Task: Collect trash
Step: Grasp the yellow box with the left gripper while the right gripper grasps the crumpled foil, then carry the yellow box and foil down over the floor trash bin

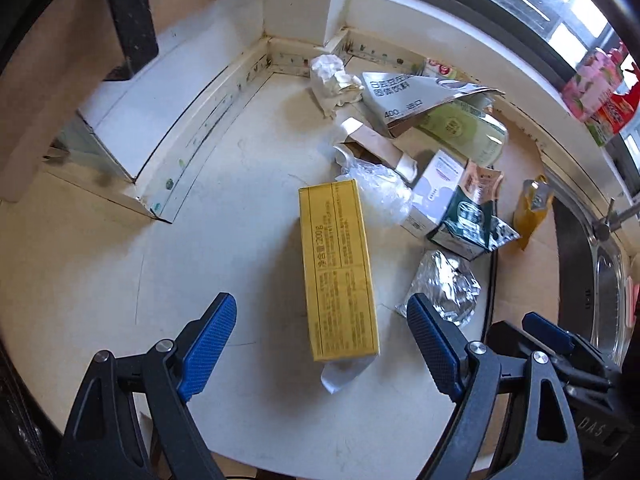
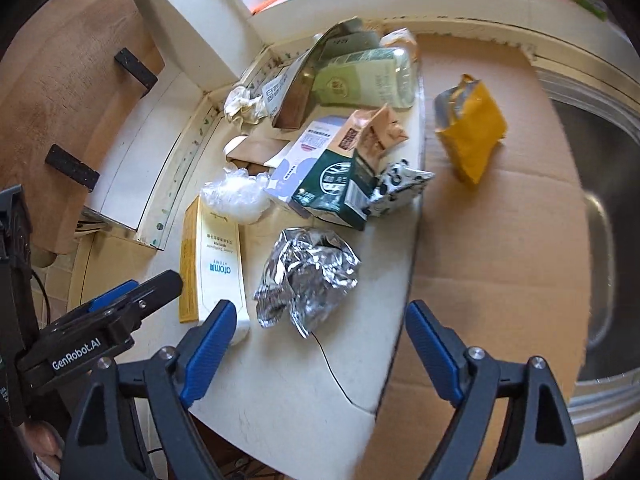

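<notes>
On the far left I see a low white ledge (image 1: 168, 132) with a raised lip, and my left claw (image 1: 320, 348) hangs with its blue fingers spread wide and nothing in them. Right between those fingers lies the long yellow box (image 1: 338, 268), flat on the white counter (image 1: 224, 240), with bare counter to its left, so I think there is good room to come down there. Next to it, on the right, is the crumpled silver foil (image 1: 440, 288), and behind both sits the heap of trash: a clear plastic bag (image 1: 376, 192), a green carton (image 1: 468, 220), a grey packet (image 1: 404, 96) and a white tissue ball (image 1: 332, 76). My right claw (image 2: 316, 352) is wide too, holding nothing, and the foil is just ahead of it. The two claws are very close side by side, so I think they could bump if both reach in together. The foil is light and could skid away from a finger. Further right the counter ends at a curved edge, then comes brown cardboard (image 2: 500, 264) with a yellow pouch (image 2: 472, 132) on it, then a metal sink (image 2: 600, 184). Trash pushed that way might slide off.
</notes>
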Available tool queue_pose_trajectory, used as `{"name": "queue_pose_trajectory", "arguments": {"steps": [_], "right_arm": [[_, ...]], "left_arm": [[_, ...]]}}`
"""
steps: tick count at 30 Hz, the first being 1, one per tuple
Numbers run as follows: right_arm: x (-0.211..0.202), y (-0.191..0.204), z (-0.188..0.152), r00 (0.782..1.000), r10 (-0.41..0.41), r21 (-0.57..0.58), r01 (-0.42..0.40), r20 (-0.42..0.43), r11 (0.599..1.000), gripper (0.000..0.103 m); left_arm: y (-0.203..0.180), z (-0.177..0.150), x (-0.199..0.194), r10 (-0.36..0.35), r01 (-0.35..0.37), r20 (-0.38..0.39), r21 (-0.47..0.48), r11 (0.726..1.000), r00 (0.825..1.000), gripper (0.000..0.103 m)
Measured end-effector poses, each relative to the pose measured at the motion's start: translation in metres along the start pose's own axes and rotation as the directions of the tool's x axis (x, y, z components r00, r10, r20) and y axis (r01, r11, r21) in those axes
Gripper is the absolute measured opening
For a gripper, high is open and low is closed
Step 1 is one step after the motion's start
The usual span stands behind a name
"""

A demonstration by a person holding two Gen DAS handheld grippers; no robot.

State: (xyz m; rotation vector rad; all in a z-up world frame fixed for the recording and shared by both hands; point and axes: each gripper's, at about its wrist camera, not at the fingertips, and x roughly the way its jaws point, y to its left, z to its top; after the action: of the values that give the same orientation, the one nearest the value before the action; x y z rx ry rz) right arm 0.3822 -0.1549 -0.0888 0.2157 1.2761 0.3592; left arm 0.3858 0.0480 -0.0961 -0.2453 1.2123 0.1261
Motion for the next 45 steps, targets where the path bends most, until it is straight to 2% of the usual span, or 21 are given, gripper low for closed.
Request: {"name": "queue_pose_trajectory", "arguments": {"steps": [9,13,15,17,18,19,20,26,32,45], "right_arm": [[0.040,-0.007,0.021,0.997,0.034,-0.010,-0.035,-0.074,0.999,0.087],[0.053,-0.005,0.022,0.994,0.041,-0.013,-0.043,-0.101,0.999,0.084],[0.057,-0.003,0.021,0.993,0.042,-0.021,-0.044,-0.111,0.999,0.081],[0.058,-0.002,0.021,0.992,0.057,-0.021,-0.060,-0.110,0.998,0.080],[0.058,-0.002,0.021,0.992,0.062,-0.021,-0.065,-0.106,0.998,0.078],[0.057,-0.002,0.021,0.992,0.069,-0.022,-0.071,-0.102,0.997,0.076],[0.057,-0.001,0.022,0.992,0.077,-0.022,-0.080,-0.099,0.997,0.071],[0.054,0.000,0.021,0.992,0.084,-0.031,-0.087,-0.089,0.996,0.070],[0.037,0.001,0.005,0.992,0.104,-0.037,-0.107,-0.077,0.994,0.070],[-0.027,0.024,-0.064,0.996,0.092,-0.036,-0.092,-0.005,0.995,0.070]], "left_arm": [[0.001,0.011,0.033,0.046,-0.047,-0.055,-0.017,0.999,0.997,0.084],[0.005,0.013,0.046,0.036,-0.039,-0.079,-0.040,0.998,0.996,0.077],[0.007,0.012,0.051,0.015,-0.020,-0.090,-0.060,0.998,0.996,0.070],[0.009,0.011,0.055,-0.018,0.010,-0.099,-0.082,0.997,0.995,0.054],[0.010,0.010,0.056,-0.028,0.019,-0.102,-0.089,0.996,0.994,0.049],[0.010,0.009,0.057,-0.036,0.026,-0.104,-0.096,0.995,0.994,0.038],[0.011,0.007,0.057,-0.038,0.028,-0.103,-0.100,0.995,0.994,0.039],[0.007,-0.004,0.041,-0.008,0.005,-0.034,-0.079,0.997,0.999,0.038],[0.000,-0.020,0.018,0.015,-0.015,-0.001,-0.049,0.999,1.000,0.038],[0.018,-0.096,-0.062,-0.006,0.004,0.062,0.034,0.999,0.998,0.039]]}}
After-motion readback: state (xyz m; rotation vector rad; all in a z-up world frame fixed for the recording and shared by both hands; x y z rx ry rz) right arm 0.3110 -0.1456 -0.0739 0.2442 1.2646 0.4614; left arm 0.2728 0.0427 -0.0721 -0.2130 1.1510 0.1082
